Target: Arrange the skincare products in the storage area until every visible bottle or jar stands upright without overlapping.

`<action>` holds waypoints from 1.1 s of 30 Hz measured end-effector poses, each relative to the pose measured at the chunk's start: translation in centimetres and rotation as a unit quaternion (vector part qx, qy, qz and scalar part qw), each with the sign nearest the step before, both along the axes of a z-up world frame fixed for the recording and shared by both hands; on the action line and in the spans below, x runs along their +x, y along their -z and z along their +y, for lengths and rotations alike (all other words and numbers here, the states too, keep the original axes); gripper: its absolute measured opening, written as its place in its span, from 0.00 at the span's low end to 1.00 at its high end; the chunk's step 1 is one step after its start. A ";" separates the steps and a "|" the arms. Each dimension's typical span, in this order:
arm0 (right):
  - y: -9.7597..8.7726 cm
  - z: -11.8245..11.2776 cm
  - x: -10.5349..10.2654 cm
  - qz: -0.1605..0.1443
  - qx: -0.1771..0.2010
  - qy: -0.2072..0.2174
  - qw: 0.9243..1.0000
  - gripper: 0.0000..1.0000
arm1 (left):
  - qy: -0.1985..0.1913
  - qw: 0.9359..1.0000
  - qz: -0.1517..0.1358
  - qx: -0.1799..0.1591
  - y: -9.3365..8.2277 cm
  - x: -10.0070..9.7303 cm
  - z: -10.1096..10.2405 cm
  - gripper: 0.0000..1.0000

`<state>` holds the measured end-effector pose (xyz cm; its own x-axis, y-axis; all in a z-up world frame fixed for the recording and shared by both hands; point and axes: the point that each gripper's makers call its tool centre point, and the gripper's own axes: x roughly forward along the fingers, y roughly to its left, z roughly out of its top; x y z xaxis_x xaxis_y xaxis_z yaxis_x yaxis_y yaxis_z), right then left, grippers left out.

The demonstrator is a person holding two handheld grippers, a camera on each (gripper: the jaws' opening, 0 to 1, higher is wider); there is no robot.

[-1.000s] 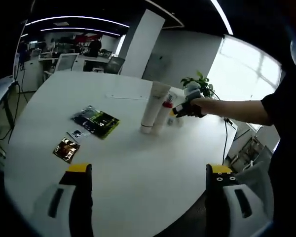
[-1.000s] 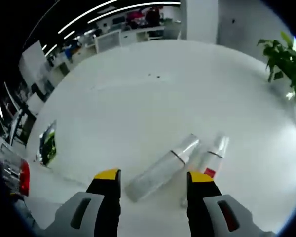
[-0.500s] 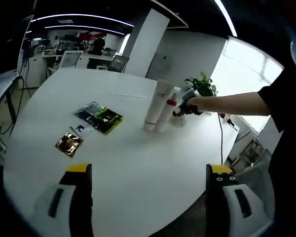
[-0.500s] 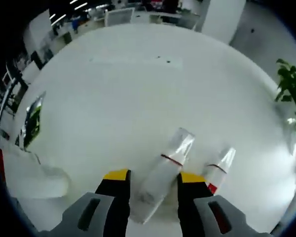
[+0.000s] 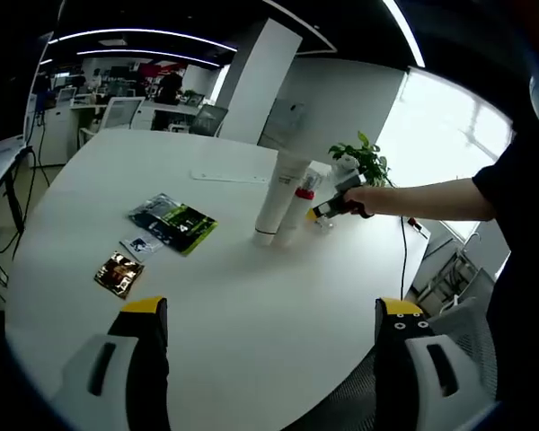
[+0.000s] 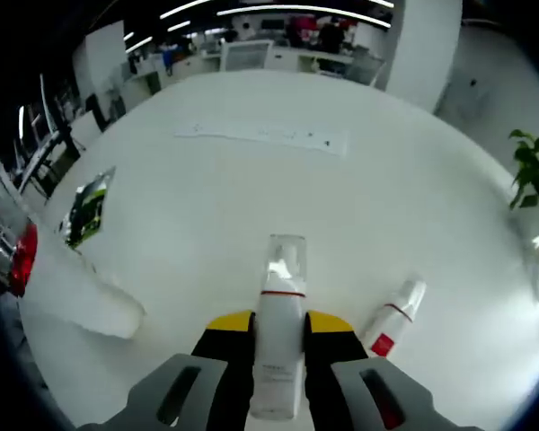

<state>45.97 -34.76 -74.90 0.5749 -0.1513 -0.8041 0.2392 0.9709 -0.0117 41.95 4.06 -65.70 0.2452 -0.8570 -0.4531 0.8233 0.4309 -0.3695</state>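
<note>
Closing since a second ago, the right gripper (image 6: pixel 278 325) now pinches the red-banded white tube (image 6: pixel 278 346) on the white table (image 6: pixel 207 206), beside the small red-labelled bottle (image 6: pixel 391 325), presumably to stand it; the left gripper (image 5: pixel 265 314) hangs spread.

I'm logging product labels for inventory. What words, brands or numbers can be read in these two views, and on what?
No text reads clearly.
White bottle in the right gripper: faint print, blurred.
Small red-banded bottle: red label, illegible.
Green sachet, gold sachet and small card: print too small.
Paper strip: marks too small.
</note>
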 end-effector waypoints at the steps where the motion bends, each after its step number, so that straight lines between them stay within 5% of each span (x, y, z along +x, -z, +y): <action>1: -0.9 0.2 -0.2 -0.009 0.000 -0.004 1.000 0.12 | 0.006 1.000 -0.001 0.000 -0.1 -0.2 -0.2 0.89; 6: -4.4 1.8 -0.7 -0.072 -0.008 -0.032 0.997 0.12 | 0.024 1.000 -0.007 -0.013 -0.9 -0.4 -0.8 0.89; 15: -9.5 7.2 -5.0 -0.160 0.011 -0.058 0.985 0.11 | 0.060 0.997 -0.017 -0.038 -3.6 -1.5 -2.2 0.88; 19: -11.9 10.1 -7.2 -0.210 0.039 -0.047 0.976 0.12 | 0.079 0.995 -0.011 -0.059 -5.1 -2.7 -3.1 0.88; 24: -15.3 16.0 -8.8 -0.288 0.078 -0.081 0.951 0.12 | 0.088 0.992 0.015 -0.092 -7.1 -3.9 -4.2 0.85; 28: -16.9 20.3 -9.3 -0.328 0.097 -0.114 0.933 0.12 | 0.077 0.983 0.062 -0.155 -9.8 -4.4 -5.1 0.85; 33: -17.1 24.4 -9.7 -0.321 0.068 -0.143 0.934 0.12 | 0.070 0.979 0.077 -0.177 -11.8 -4.8 -6.1 0.83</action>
